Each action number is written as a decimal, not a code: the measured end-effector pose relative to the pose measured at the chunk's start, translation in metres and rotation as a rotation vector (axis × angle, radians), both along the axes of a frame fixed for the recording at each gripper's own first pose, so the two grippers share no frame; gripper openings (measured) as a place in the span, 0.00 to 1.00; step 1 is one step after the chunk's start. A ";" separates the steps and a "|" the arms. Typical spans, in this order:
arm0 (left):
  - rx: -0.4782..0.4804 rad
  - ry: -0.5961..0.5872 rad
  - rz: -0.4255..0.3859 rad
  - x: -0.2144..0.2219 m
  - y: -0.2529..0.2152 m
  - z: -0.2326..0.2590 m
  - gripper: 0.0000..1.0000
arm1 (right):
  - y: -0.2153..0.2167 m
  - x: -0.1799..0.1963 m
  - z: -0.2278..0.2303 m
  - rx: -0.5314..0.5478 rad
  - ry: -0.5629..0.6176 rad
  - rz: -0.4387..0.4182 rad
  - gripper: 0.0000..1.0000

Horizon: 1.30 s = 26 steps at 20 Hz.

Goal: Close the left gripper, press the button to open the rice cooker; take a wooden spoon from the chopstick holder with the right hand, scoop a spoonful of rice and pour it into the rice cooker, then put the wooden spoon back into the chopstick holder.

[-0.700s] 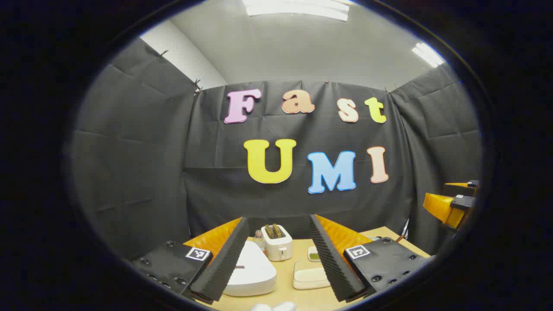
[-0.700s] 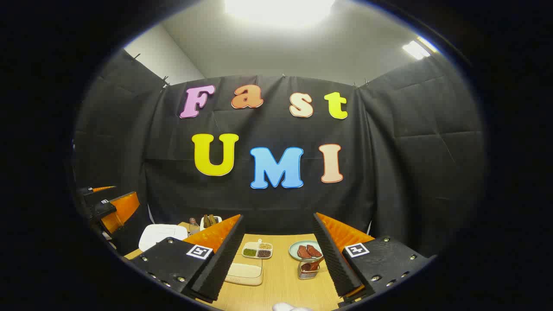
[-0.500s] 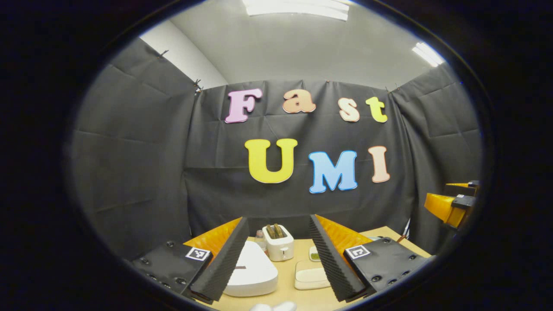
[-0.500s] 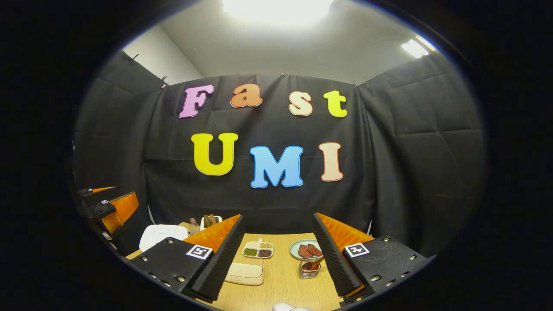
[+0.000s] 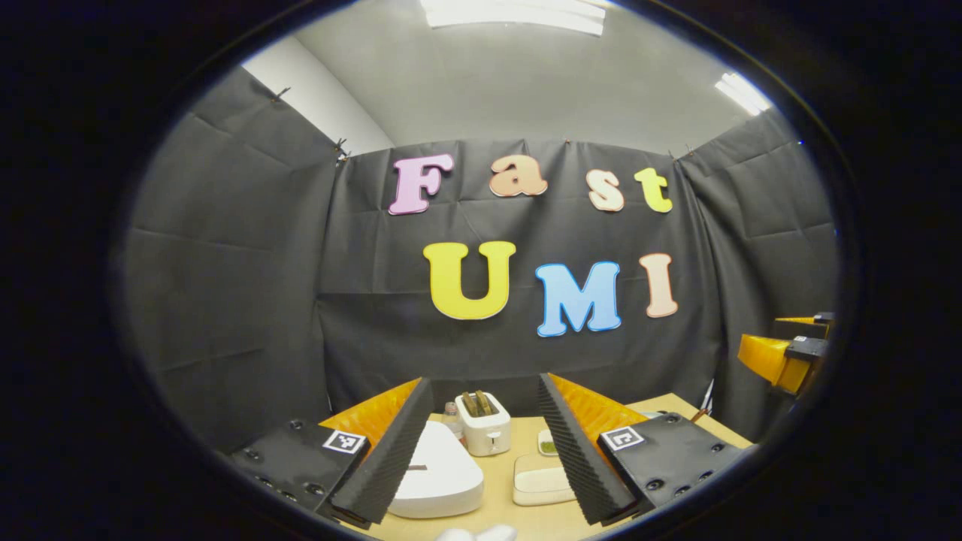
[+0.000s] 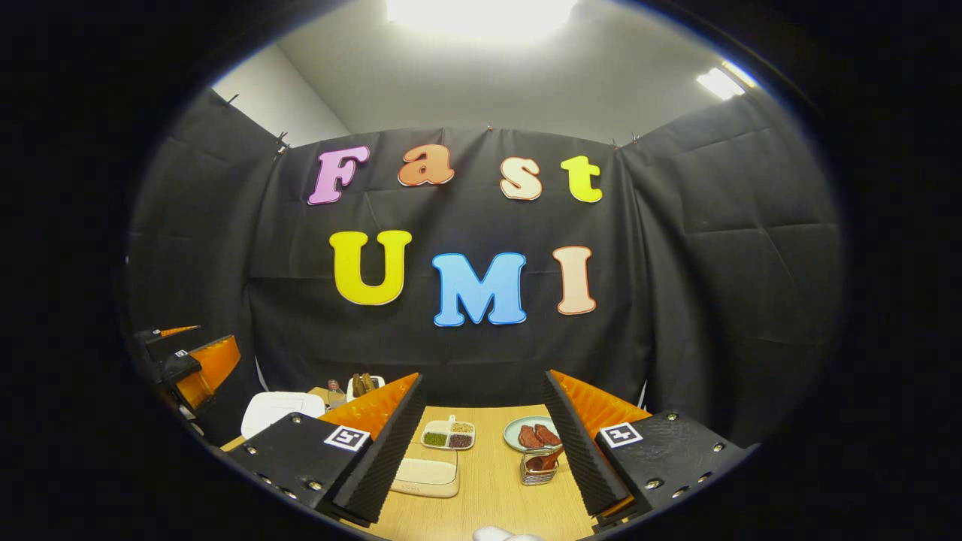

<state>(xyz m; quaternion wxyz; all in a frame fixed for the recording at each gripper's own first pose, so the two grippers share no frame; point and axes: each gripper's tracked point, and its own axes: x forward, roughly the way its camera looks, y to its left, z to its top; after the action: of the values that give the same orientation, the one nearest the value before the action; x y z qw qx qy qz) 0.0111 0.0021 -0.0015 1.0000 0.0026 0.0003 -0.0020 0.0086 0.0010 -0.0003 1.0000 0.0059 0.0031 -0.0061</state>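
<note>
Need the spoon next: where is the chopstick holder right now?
In the right gripper view, the small metal chopstick holder stands on the wooden table just inside the right gripper's right-hand finger, in front of the pale green plate.

Bright ceiling panels (image 5: 515,13) light the booth evenly, one panel (image 6: 481,15) blown to white glare, with sharp focus and strong fisheye bending at the edges.
</note>
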 end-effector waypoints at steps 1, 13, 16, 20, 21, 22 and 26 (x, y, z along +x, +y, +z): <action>-0.003 -0.002 -0.001 0.001 0.001 0.002 1.00 | 0.000 0.000 -0.001 0.000 0.000 0.000 0.95; -0.065 0.028 0.014 0.009 0.018 -0.004 0.12 | 0.010 0.008 -0.015 -0.019 0.041 0.010 0.95; -0.030 0.030 0.018 0.022 0.021 -0.003 0.09 | 0.008 0.012 -0.018 -0.025 0.048 0.000 0.95; -0.036 0.110 0.059 0.052 0.043 -0.038 0.09 | 0.010 0.017 -0.033 -0.022 0.099 0.002 0.95; -0.055 0.144 0.080 0.062 0.051 -0.053 0.09 | 0.009 0.018 -0.038 -0.029 0.111 -0.003 0.95; -0.071 0.192 0.098 0.074 0.058 -0.073 0.09 | 0.008 0.020 -0.041 -0.037 0.120 -0.007 0.95; -0.106 0.358 0.212 0.111 0.098 -0.159 0.08 | 0.008 0.024 -0.057 -0.073 0.181 -0.009 0.95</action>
<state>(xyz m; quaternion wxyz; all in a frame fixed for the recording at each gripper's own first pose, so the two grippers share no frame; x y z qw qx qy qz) 0.1218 0.1005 -0.1605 0.9773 -0.0505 0.1782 0.1027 0.0328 0.0086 -0.0576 0.9951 -0.0312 0.0933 -0.0111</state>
